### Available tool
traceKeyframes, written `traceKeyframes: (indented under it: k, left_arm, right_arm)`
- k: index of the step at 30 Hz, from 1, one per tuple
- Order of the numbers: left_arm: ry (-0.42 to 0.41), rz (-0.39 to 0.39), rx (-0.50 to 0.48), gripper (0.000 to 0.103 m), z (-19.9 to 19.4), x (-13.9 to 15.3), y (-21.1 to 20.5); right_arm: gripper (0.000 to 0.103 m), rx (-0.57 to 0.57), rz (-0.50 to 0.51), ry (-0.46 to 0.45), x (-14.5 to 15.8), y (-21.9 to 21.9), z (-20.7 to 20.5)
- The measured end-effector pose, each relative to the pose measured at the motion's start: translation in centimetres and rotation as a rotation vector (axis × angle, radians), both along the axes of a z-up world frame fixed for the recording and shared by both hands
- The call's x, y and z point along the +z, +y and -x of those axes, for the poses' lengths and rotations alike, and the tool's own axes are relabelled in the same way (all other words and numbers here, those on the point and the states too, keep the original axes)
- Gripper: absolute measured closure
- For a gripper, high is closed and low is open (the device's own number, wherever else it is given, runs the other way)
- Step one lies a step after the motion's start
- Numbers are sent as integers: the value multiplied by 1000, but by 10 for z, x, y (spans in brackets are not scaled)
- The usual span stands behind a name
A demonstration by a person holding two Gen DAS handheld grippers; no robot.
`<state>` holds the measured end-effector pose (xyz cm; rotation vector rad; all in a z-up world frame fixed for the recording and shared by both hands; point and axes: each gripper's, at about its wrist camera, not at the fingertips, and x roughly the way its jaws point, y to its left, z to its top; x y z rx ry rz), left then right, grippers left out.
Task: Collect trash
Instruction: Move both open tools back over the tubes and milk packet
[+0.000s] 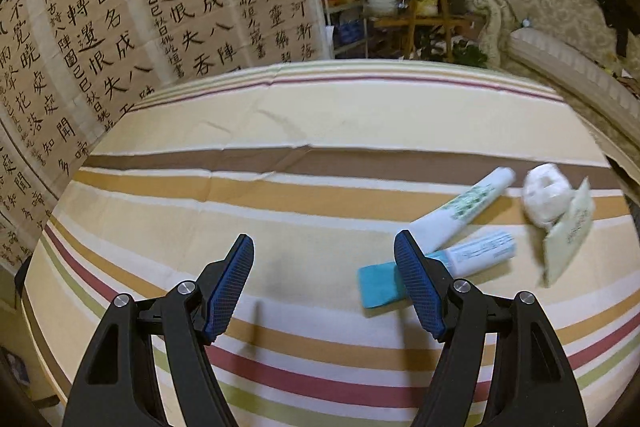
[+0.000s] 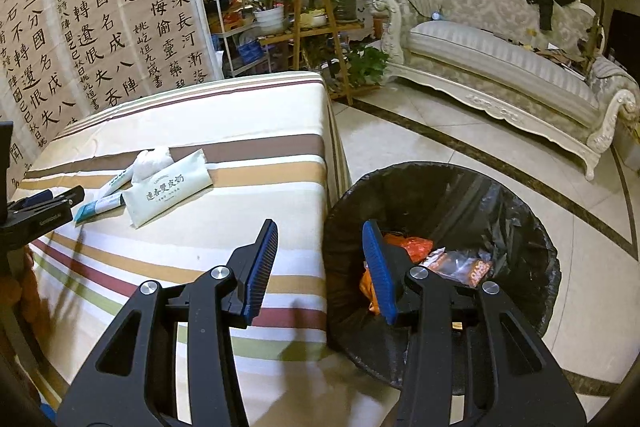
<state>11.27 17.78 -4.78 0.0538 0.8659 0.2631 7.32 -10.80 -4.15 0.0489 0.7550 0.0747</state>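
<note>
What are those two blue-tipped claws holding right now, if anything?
Nothing. The left gripper is open above the striped tablecloth, beside the toothpaste tubes. The right gripper is open too, at the table edge by the trash bin.

The teal-ended tube [image 1: 460, 259] is partly behind the left gripper's right finger [image 1: 420, 287], and the trash there is motion-blurred, print unreadable. In the right view, the right gripper [image 2: 320, 267] hides part of the bin [image 2: 500, 195]; its wrappers [image 2: 460, 263] are unidentifiable.
</note>
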Motion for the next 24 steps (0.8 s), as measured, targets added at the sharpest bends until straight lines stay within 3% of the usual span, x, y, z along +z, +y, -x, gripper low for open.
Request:
traceKeyframes:
  k: [24]
  left_arm:
    - [7, -18, -112, 31, 29, 3, -24]
  right_arm:
    - [60, 19, -18, -10, 1, 5, 10]
